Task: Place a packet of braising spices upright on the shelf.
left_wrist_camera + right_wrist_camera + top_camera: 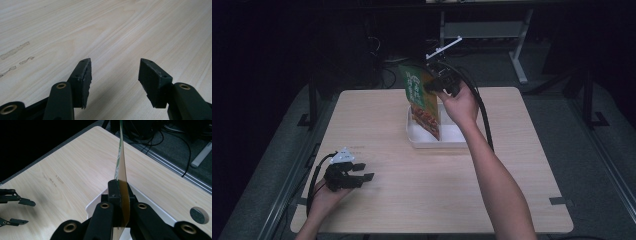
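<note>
- High view: wooden table (377,125) lit against a dark room, desk legs and cables on the floor beyond the far edge.
- White tray (432,140) seated right of the table's centre, toward the far side.
- Green and orange packet (424,102) raised on end above the tray, lower edge hanging within the tray's outline; contact with the tray floor cannot be told.
- Right gripper (432,86) clamped on the packet's upper right edge, right hand (459,105) just behind it, forearm crossing the near right of the table and covering the tray's right end.
- Left gripper (362,172) low at the near left corner, well apart from the tray, jaws spread wide and empty; left hand (327,197) behind it, cable looping off the table edge.
- Left gripper view: bare wood grain close under the two black jaws, a few pale smears (15,51) on the surface at left, not legible from above.
- Jaws here far apart, nothing between the ribbed pads (150,77), a soft shadow on the wood beneath.
- Right gripper view: packet seen edge-on as a thin blade rising from between the jaws, printed face hidden.
- Jaws narrowed tight on the packet's edge, pads pressed to both sides.
- Tray rim visible directly below and behind the jaws.
- Grey round plug (199,215) set in the table near its right edge, cables on the floor beyond.
- Left gripper at the far left of this view, fingers parted, resting low over the wood.
</note>
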